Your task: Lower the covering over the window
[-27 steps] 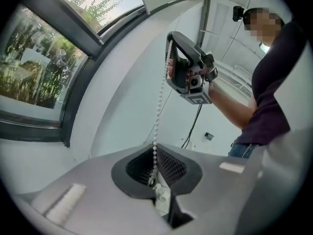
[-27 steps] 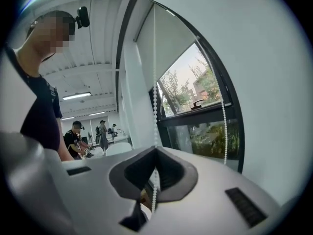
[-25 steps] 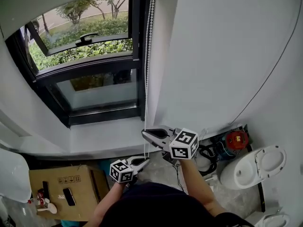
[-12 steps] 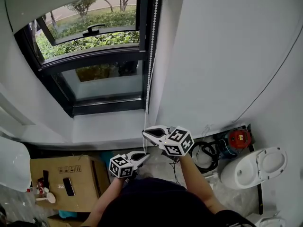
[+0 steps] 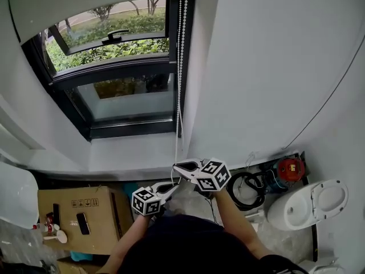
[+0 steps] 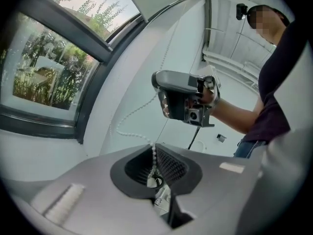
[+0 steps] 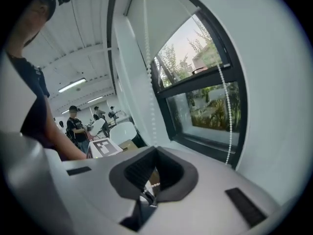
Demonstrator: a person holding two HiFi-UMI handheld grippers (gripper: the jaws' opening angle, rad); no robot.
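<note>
Grippers sit together at 6 o'clock in our head view, below the window (image 5: pixel 125 96), which fills the 11 o'clock part. The white bead chain (image 5: pixel 180 67) hangs from 12 o'clock down the right side of the frame to them. Our right gripper (image 5: pixel 177 166) has its jaws closed on the chain, and a few beads show in the hollow behind the pads in its own view. Our left gripper (image 5: pixel 173 187), just below it toward 7 o'clock, is also clamped on the chain, with the strand running straight in between its pressed pads.

Compared with a second ago, the right gripper has come down along the chain and its marker cube now lies closer to the left one, which has hardly shifted. The pale roller blind (image 5: pixel 85 4) is rolled high at 11 o'clock, covering only the top of the glass. Its hem looks slightly nearer the handle of the open sash than before, though our head also tilted, so we cannot be sure.
</note>
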